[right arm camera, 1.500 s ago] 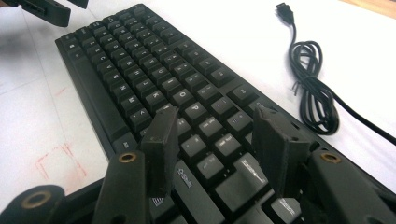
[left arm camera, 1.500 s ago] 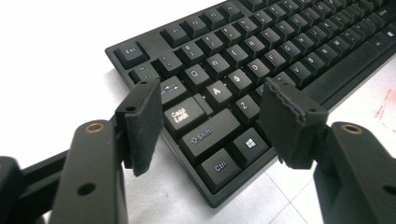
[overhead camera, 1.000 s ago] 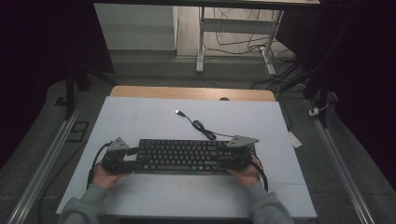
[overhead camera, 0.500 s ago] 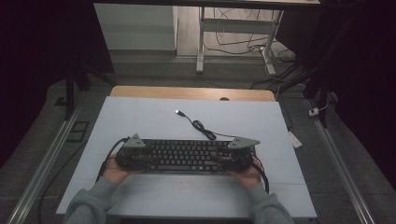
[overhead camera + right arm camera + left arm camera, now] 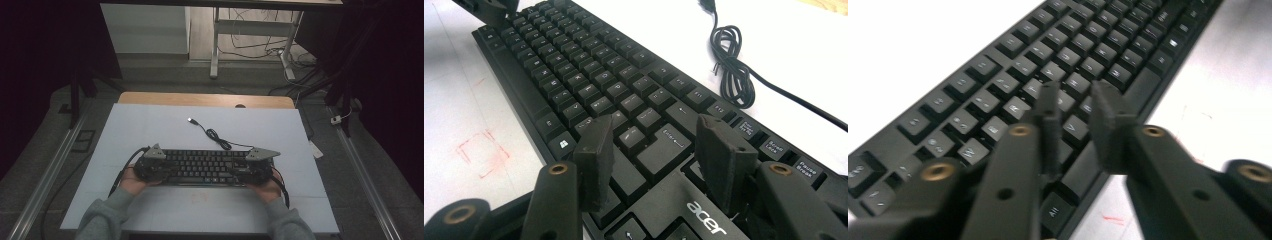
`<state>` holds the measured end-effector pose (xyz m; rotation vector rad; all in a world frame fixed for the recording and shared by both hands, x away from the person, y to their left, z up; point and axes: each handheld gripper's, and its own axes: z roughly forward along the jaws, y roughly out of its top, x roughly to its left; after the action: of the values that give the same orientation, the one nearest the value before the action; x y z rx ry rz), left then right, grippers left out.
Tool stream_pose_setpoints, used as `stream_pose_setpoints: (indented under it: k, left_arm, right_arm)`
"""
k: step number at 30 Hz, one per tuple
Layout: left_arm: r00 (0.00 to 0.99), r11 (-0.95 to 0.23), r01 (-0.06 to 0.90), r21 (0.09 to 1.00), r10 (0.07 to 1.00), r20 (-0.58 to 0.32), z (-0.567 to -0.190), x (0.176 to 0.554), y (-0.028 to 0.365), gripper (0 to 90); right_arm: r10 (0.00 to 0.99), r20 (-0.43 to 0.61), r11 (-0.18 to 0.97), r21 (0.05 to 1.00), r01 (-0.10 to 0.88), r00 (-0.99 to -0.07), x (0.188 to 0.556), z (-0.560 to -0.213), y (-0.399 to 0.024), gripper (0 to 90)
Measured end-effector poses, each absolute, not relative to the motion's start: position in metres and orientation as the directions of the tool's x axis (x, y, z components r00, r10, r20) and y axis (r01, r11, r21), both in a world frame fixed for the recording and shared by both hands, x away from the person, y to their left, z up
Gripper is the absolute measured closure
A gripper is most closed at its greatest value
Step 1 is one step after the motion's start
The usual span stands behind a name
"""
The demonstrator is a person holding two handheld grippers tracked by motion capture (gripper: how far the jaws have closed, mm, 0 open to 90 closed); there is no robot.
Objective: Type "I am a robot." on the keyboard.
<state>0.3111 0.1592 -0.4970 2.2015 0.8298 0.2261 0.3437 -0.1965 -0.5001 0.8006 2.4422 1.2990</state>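
To work the black Acer keyboard (image 5: pixel 202 167) well, the left gripper (image 5: pixel 1075 107), whose jaws have just been closing to a narrow gap with nothing between them, should come straight down on one key rather than straddle two. The right gripper (image 5: pixel 656 145) hovers spread over the keyboard's Enter end, pinching nothing. The keyboard lies on the white table (image 5: pixel 150 125) near the person's edge, long axis side to side, its cable (image 5: pixel 215 136) trailing off the keyboard's far edge.

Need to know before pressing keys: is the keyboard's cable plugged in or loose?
Loose. The keyboard has its cable partly coiled on the table, and the USB plug lies free there.
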Motion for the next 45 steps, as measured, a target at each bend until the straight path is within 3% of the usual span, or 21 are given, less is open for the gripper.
stream_pose_setpoints:
  k: [4, 45]
  left_arm:
    - [0.792, -0.526, 0.482, 0.701, 0.603, -0.092, -0.5, 0.309, 0.153, 88.7]
    - [0.824, -0.608, 0.467, 0.642, 0.562, -0.067, -0.517, 0.308, 0.129, 89.0]
  right_arm:
    - [0.582, 0.026, 0.452, 0.821, 0.349, -0.813, 0.345, -0.5, -0.197, 50.3]
    - [0.584, 0.025, 0.463, 0.811, 0.358, -0.811, 0.347, -0.504, -0.195, 49.8]
